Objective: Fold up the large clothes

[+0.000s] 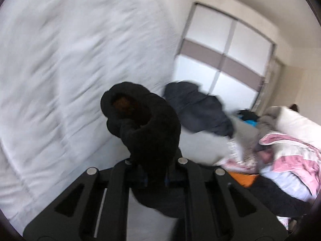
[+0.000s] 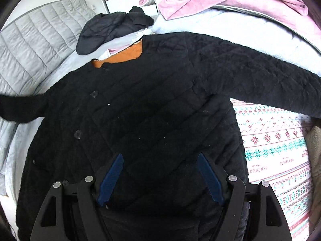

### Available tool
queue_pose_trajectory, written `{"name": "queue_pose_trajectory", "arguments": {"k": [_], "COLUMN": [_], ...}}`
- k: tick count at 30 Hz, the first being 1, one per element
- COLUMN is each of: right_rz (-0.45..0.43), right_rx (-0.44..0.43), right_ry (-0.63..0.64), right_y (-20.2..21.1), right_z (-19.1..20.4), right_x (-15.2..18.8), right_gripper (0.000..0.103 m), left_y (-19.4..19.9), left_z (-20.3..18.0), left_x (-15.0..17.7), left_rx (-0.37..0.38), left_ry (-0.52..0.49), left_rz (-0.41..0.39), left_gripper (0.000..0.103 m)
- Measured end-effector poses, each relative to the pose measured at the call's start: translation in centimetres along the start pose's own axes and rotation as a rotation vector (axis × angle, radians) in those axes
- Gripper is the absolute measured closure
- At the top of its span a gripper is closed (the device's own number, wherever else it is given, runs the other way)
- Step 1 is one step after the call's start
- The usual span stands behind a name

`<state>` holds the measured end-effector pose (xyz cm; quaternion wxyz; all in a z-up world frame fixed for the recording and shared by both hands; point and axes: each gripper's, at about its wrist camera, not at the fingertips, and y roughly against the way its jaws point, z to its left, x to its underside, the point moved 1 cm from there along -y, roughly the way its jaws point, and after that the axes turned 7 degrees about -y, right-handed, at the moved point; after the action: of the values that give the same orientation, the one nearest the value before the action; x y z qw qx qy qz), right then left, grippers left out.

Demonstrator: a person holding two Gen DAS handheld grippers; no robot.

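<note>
left wrist view is showing the left gripper (image 1: 155, 175) with its jaws clamping the black jacket's sleeve cuff (image 1: 138, 118), lifted off the bed (image 2: 40, 46), best carried flat across the chest, while the right gripper (image 2: 160, 177) is hovering, jaws spread, over the black jacket (image 2: 160, 104) lying buttoned beyond.

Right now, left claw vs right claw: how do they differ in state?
The left claw is shut on the black jacket sleeve, with the cuff bunched above its fingers; the right claw is open and holds nothing. The left claw's blue pads are almost hidden by fabric; the right claw's pads are fully exposed and spread wide over the jacket body. The left view is motion-blurred; the right is sharp. Both are on the same black quilted jacket.
</note>
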<state>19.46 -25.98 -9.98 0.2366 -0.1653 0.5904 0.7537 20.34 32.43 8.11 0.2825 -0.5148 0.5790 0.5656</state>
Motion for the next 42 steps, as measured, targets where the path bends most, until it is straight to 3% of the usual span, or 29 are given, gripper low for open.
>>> {"name": "queue_pose_trajectory", "arguments": {"k": [5, 10, 14, 21, 24, 26, 27, 30, 33, 35, 37, 40, 42], "right_rz": [-0.010, -0.018, -0.022, -0.024, -0.026, -0.027, -0.025, -0.018, 0.008, 0.024, 0.034, 0.037, 0.042], "right_rx": [-0.013, -0.024, -0.032, -0.041, -0.046, -0.064, -0.081, -0.118, -0.159, -0.190, -0.214, -0.271, -0.306], "right_ry": [-0.007, -0.024, -0.046, -0.099, -0.103, -0.099, -0.099, -0.112, -0.125, -0.131, -0.135, -0.158, -0.176], "right_y": [0.4, 0.3, 0.2, 0.1, 0.0, -0.1, -0.2, -0.7, -1.3, -1.7, -1.8, -1.7, -1.7], "right_z": [-0.4, -1.1, -2.0, -3.5, -3.6, -3.6, -3.6, -3.7, -3.4, -2.9, -2.2, -1.3, -0.8], "right_x": [-0.2, -0.6, -0.9, -1.3, -1.4, -1.4, -1.4, -1.5, -1.5, -1.5, -1.6, -1.8, -2.3], "right_gripper": [0.024, 0.024, 0.024, 0.024, 0.024, 0.024, 0.024, 0.024, 0.024, 0.024, 0.024, 0.024, 0.024], "left_y": [0.1, -1.1, -3.3, -8.0, -10.2, -11.6, -11.7, -10.4, -9.3, -8.7, -7.8, -7.0, -7.0], "left_z": [-9.7, -19.3, -26.8, -34.3, -36.0, -36.2, -36.0, -33.8, -31.5, -30.6, -29.4, -28.3, -26.8], "left_x": [-3.2, -2.7, 0.7, 10.8, 15.7, 19.0, 19.4, 19.2, 18.1, 18.1, 18.1, 18.6, 17.9], "left_rx": [0.162, 0.304, 0.419, 0.521, 0.572, 0.583, 0.584, 0.634, 0.656, 0.625, 0.654, 0.638, 0.626], "left_ry": [-0.104, -0.190, -0.248, -0.292, -0.340, -0.366, -0.366, -0.346, -0.354, -0.385, -0.393, -0.452, -0.456], "left_rz": [-0.038, -0.018, 0.068, 0.285, 0.465, 0.653, 0.685, 0.647, 0.644, 0.640, 0.592, 0.593, 0.538], "left_gripper": [0.091, 0.091, 0.090, 0.090, 0.085, 0.085, 0.085, 0.083, 0.070, 0.014, 0.009, 0.009, 0.009]}}
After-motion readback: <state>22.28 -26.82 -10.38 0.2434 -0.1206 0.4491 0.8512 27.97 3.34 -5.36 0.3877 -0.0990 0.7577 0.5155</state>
